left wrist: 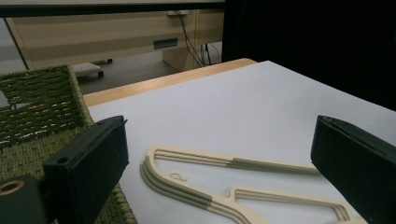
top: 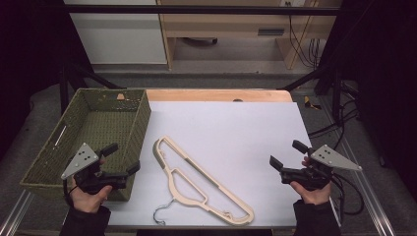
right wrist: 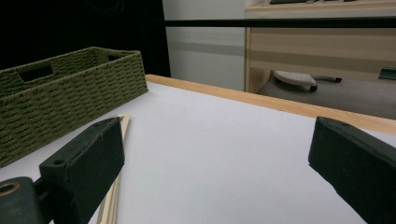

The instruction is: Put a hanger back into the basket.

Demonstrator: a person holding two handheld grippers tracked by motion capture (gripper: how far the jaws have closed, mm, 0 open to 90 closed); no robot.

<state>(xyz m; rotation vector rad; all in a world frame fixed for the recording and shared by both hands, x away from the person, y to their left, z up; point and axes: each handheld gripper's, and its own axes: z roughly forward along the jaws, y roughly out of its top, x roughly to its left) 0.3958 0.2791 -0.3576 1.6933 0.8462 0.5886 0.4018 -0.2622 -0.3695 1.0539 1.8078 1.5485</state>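
The hanger [top: 196,182] lies flat on the worktop [top: 236,128], between the left gripper [top: 120,160] and right gripper [top: 285,155], both spread and empty. It looks light, stiff and slippery; best pinched on a straight bar, nearest the left gripper.

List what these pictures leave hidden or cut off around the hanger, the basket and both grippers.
- Hanger: in the left gripper view its hook end runs off the bottom edge; in the right gripper view a black finger covers most of it.
- Basket: in the high view the left gripper and the hand hide its near right corner.
- Right gripper: the right gripper view crops both fingers at the edges.
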